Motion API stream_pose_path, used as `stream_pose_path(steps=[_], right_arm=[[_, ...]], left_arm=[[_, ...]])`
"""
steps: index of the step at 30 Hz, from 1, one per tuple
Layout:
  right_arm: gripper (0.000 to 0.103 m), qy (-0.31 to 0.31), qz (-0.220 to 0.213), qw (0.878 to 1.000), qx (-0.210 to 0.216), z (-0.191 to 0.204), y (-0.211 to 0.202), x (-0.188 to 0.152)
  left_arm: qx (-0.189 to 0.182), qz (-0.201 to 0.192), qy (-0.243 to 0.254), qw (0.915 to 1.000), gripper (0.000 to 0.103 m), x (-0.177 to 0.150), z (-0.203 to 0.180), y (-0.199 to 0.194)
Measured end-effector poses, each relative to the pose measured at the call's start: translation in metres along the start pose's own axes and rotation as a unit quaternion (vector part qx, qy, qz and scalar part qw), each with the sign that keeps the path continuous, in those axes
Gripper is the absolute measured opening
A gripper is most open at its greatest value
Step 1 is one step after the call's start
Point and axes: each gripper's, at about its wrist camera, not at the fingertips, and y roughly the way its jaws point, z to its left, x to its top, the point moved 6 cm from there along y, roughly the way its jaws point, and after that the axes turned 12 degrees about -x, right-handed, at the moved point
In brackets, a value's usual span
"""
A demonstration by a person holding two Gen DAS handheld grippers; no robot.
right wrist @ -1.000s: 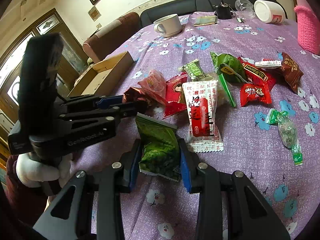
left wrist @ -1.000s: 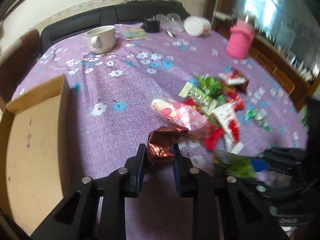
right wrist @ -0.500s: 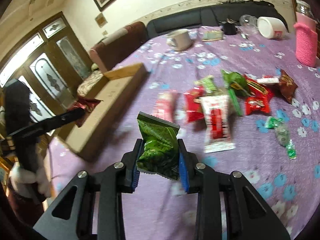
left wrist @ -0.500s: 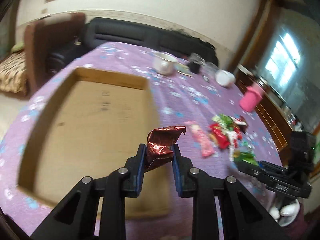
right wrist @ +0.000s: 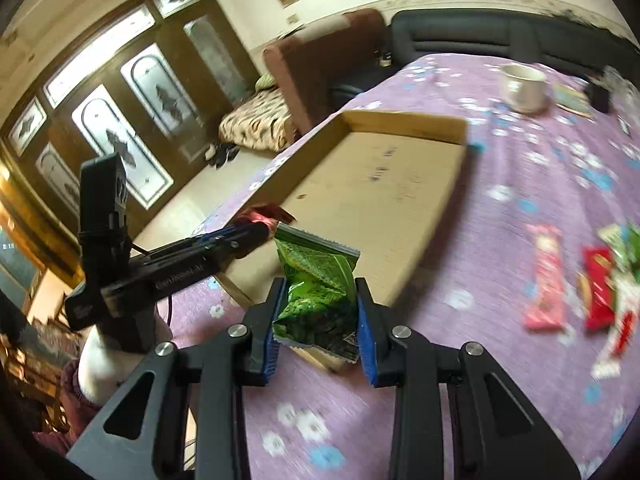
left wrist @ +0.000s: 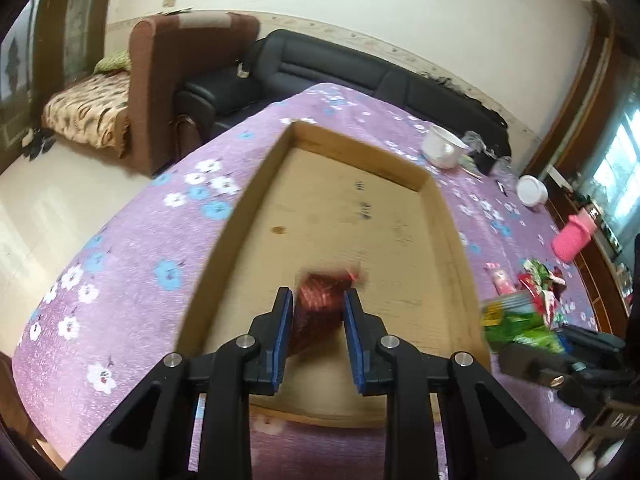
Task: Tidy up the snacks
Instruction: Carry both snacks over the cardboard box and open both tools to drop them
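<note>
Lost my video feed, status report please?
Left gripper shut on red foil snack, over the cardboard tray. Right gripper shut on green snack packet, near tray corner. Tray floor bare, nothing blocking.

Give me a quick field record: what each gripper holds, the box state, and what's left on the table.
left gripper: jaws shut on red packet, over the box
right gripper: jaws shut on green packet, at the box's near edge
box: open, shallow, nothing lying inside
left on table: snack pile to the right of the box
also on table: mug, pink bottle
</note>
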Motion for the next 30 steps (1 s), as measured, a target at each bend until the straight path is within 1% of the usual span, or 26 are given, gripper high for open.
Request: stream_pose_path(steps=[2, 4, 7, 8, 9, 10, 12, 14, 17, 19, 21, 22, 24, 26, 28, 30], right_arm=[[0.035, -0.01, 0.01, 1.0, -0.003, 0.009, 0.017, 0.003], [0.035, -0.018, 0.02, 1.0, -0.009, 0.016, 0.033, 0.004], [0.036, -0.017, 0.034, 0.999, -0.02, 0.019, 0.051, 0.004], [0.037, -0.012, 0.037, 0.999, -0.021, 0.019, 0.056, 0.004], [0.04, -0.01, 0.041, 0.999, -0.02, 0.019, 0.057, 0.003], [0.044, -0.007, 0.041, 0.999, -0.018, 0.019, 0.057, 0.003], [0.048, -0.007, 0.033, 0.999, -0.019, 0.018, 0.051, 0.004], [0.049, -0.011, 0.02, 0.999, -0.026, 0.016, 0.04, 0.004], [0.05, 0.004, -0.018, 0.999, -0.03, 0.001, 0.007, 0.008], [0.06, 0.021, -0.046, 0.998, -0.047, -0.021, -0.02, 0.006], [0.065, 0.044, -0.073, 0.993, -0.082, -0.057, -0.049, -0.003], [0.068, 0.053, -0.077, 0.991, -0.098, -0.073, -0.058, -0.008], [0.068, 0.082, -0.073, 0.985, -0.136, -0.117, -0.074, -0.023], [0.068, 0.121, -0.059, 0.975, -0.175, -0.165, -0.085, -0.043], [0.068, 0.152, -0.047, 0.967, -0.197, -0.196, -0.09, -0.059], [0.068, 0.174, -0.038, 0.962, -0.206, -0.217, -0.091, -0.071]], left_arm=[[-0.006, -0.002, -0.015, 0.9999, 0.03, -0.001, 0.008, -0.002], [-0.012, -0.005, -0.027, 0.9996, 0.041, 0.001, 0.011, -0.003], [-0.022, -0.018, -0.041, 0.9987, 0.043, 0.003, 0.016, -0.01], [-0.025, -0.025, -0.048, 0.9982, 0.046, 0.004, 0.017, -0.014], [-0.026, -0.029, -0.052, 0.9979, 0.05, 0.004, 0.017, -0.017], [-0.027, -0.034, -0.055, 0.9975, 0.053, 0.005, 0.018, -0.019], [-0.029, -0.042, -0.057, 0.997, 0.054, 0.007, 0.017, -0.022], [-0.033, -0.048, -0.06, 0.9965, 0.054, 0.008, 0.013, -0.025], [-0.041, -0.054, -0.055, 0.9962, 0.055, 0.01, 0.005, -0.029], [-0.047, -0.058, -0.047, 0.9961, 0.06, 0.01, -0.003, -0.032], [-0.054, -0.062, -0.039, 0.9959, 0.062, 0.011, -0.011, -0.034], [-0.058, -0.063, -0.033, 0.9958, 0.062, 0.011, -0.017, -0.034], [-0.066, -0.065, -0.02, 0.9955, 0.062, 0.01, -0.03, -0.033], [-0.078, -0.059, -0.005, 0.9952, 0.064, 0.009, -0.048, -0.028], [-0.087, -0.048, 0.01, 0.995, 0.065, 0.005, -0.063, -0.023], [-0.103, -0.028, 0.026, 0.994, 0.065, 0.0, -0.085, -0.013]])
